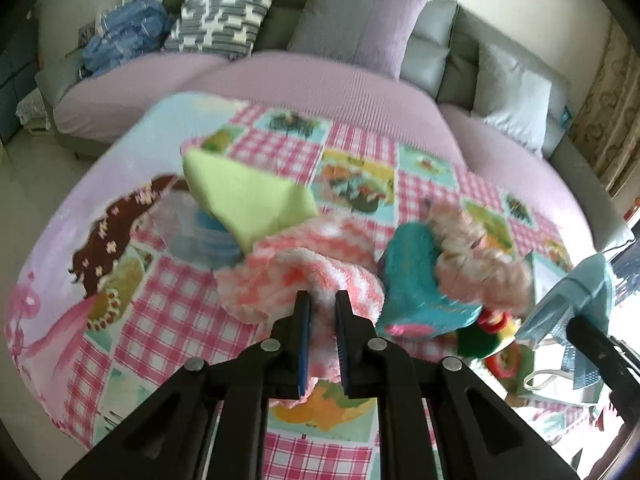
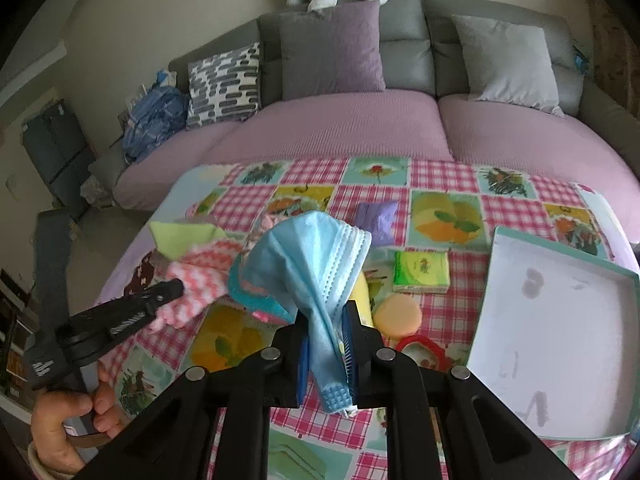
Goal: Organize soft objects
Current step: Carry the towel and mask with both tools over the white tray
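Fingers of left gripper (image 1: 322, 300) clamp pink cloth (image 1: 304, 276); right gripper (image 2: 326, 312) pinches blue mask (image 2: 316, 264).

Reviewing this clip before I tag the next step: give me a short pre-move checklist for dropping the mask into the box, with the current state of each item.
1. Right gripper shut on the blue face mask: ok, the mask hangs pinched between its fingers.
2. Box open and bare inside: ok, only smudges show on its white floor.
3. Path to the box free: ok, the box lies just right of the gripper.
4. Left gripper secure on the pink-and-white fluffy cloth: ok, cloth sits between its fingers.
5. Mask ear loops free of other items: cannot tell.
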